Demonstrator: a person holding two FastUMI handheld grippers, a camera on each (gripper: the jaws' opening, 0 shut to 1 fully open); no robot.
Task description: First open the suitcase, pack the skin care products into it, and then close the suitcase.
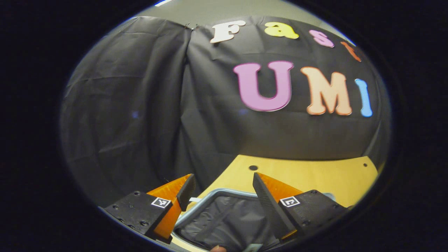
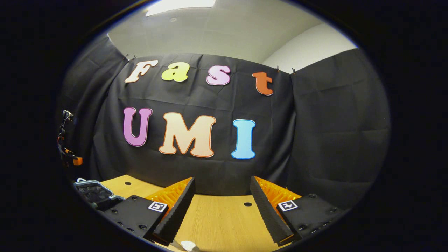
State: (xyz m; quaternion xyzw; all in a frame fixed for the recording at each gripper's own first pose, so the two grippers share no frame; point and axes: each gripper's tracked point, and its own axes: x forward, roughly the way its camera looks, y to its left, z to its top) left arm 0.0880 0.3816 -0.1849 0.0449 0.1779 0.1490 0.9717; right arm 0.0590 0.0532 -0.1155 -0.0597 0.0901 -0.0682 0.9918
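Note:
In the left gripper view my left gripper (image 1: 223, 176) is open, hanging just above the open suitcase (image 1: 214, 193), which has a pale rim and grey fabric lining. Nothing is between its fingers. A fingertip of a person (image 1: 218, 249) and a small white item (image 1: 252, 247) show at the bottom edge inside the case; I cannot tell what the item is. My right gripper (image 2: 222, 179) is open and empty above the wooden table (image 2: 217, 217). A pale rounded object (image 2: 190, 246) peeks in below it. Part of the suitcase (image 2: 91, 190) lies at the far left there.
Black cloth walls close in the table's back and sides. The tabletop (image 1: 315, 178) has small round holes (image 1: 253, 168). A black and orange device (image 2: 66, 154) hangs at the far left of the right gripper view.

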